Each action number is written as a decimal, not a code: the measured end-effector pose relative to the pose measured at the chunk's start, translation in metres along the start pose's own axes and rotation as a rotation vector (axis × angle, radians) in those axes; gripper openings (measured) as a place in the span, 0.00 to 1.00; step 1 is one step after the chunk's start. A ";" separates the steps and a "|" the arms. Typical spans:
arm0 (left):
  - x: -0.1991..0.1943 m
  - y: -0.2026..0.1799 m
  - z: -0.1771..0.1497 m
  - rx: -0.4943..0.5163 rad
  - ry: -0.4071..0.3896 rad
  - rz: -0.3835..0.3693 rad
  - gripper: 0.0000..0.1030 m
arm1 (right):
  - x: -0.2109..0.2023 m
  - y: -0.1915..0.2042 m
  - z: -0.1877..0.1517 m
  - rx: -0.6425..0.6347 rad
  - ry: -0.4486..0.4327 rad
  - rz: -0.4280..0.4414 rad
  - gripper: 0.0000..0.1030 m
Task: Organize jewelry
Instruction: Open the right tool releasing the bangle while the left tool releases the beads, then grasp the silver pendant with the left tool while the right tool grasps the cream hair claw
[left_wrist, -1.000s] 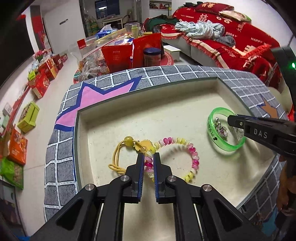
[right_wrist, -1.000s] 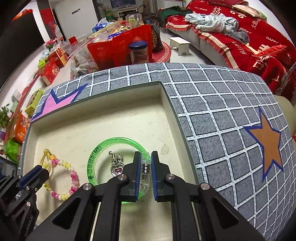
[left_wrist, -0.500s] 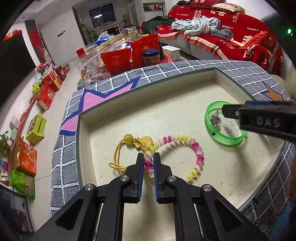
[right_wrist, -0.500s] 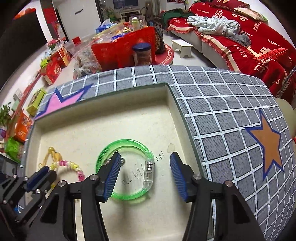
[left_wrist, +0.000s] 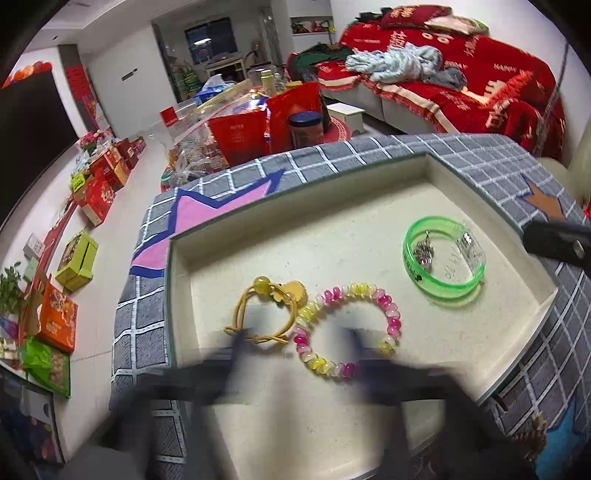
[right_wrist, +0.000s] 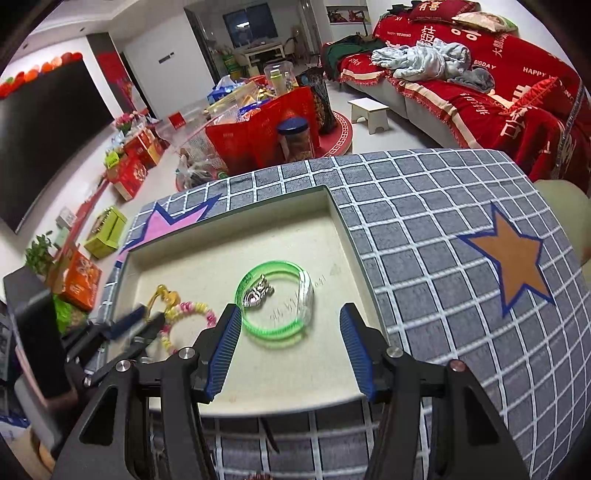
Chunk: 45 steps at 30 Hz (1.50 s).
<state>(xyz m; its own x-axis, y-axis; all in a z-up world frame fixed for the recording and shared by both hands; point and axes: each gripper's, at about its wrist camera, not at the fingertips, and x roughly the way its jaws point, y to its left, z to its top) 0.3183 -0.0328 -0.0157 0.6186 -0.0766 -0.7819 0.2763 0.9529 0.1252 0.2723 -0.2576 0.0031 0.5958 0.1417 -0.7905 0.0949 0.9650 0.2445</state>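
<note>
Right claw (right_wrist: 290, 349) released, jaws spread before green bangle (right_wrist: 275, 302) in tray (left_wrist: 369, 206). Left claw (left_wrist: 295, 354) blurred, spread around beaded bracelet (left_wrist: 347, 328); yellow hair tie (left_wrist: 264, 314) touching bracelet.

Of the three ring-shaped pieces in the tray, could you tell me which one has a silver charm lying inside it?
The green translucent bangle, rightmost; a silver charm lies within its loop.

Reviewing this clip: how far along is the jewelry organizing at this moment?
Looks done: green bangle with a silver charm inside it, beaded bracelet and yellow hair tie all lie in the cream tray. In hand: nothing; right tongs gape empty, left tongs look parted. Left: nothing obvious.
</note>
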 end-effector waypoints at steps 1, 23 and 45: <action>-0.009 0.003 0.000 -0.020 -0.042 0.022 1.00 | -0.003 -0.001 -0.002 0.000 -0.001 0.004 0.61; -0.096 0.025 -0.099 -0.085 -0.023 -0.075 1.00 | -0.047 -0.028 -0.096 0.000 0.090 0.050 0.82; -0.102 -0.015 -0.162 0.036 0.049 -0.123 1.00 | -0.042 -0.017 -0.155 -0.189 0.143 -0.071 0.75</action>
<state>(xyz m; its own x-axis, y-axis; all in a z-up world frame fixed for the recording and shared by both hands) 0.1323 0.0081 -0.0368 0.5423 -0.1770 -0.8213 0.3748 0.9259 0.0479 0.1223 -0.2461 -0.0546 0.4729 0.0885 -0.8767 -0.0259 0.9959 0.0865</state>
